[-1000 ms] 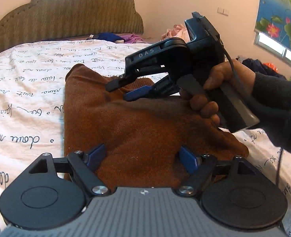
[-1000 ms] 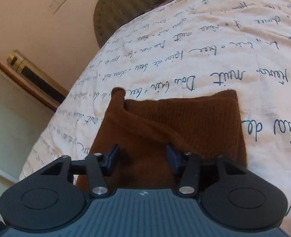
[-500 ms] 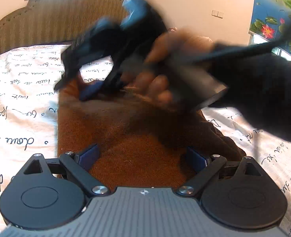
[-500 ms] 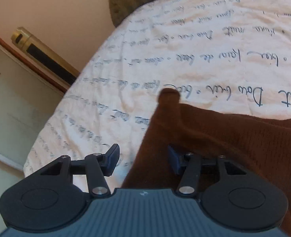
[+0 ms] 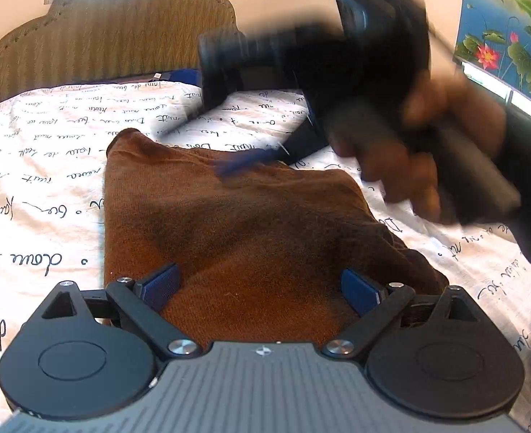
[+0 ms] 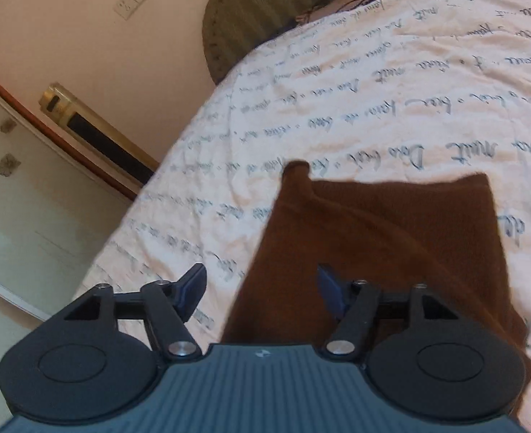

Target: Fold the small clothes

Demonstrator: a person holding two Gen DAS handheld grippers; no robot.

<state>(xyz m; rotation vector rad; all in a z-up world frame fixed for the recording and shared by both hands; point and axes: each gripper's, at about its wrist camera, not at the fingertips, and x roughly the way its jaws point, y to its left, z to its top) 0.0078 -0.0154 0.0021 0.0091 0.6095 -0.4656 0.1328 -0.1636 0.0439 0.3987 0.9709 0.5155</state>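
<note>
Both claws stood open with nothing gripped. The left claw (image 5: 262,285) hung over the near end of the brown knit garment (image 5: 251,223), its jaws spread wide. The right claw (image 6: 262,288) had just been opening, its blue pads astride the garment's left edge without pressing it. Folded, the garment lay flat on the script-printed bedspread (image 6: 355,108).

Both tools (image 5: 262,287) (image 6: 262,288) wide-jawed, empty.

The folded garment (image 5: 251,231) lies on the bedspread (image 5: 49,166), in front of the headboard (image 5: 114,36). The left gripper (image 5: 262,288) is above its near edge.
</note>
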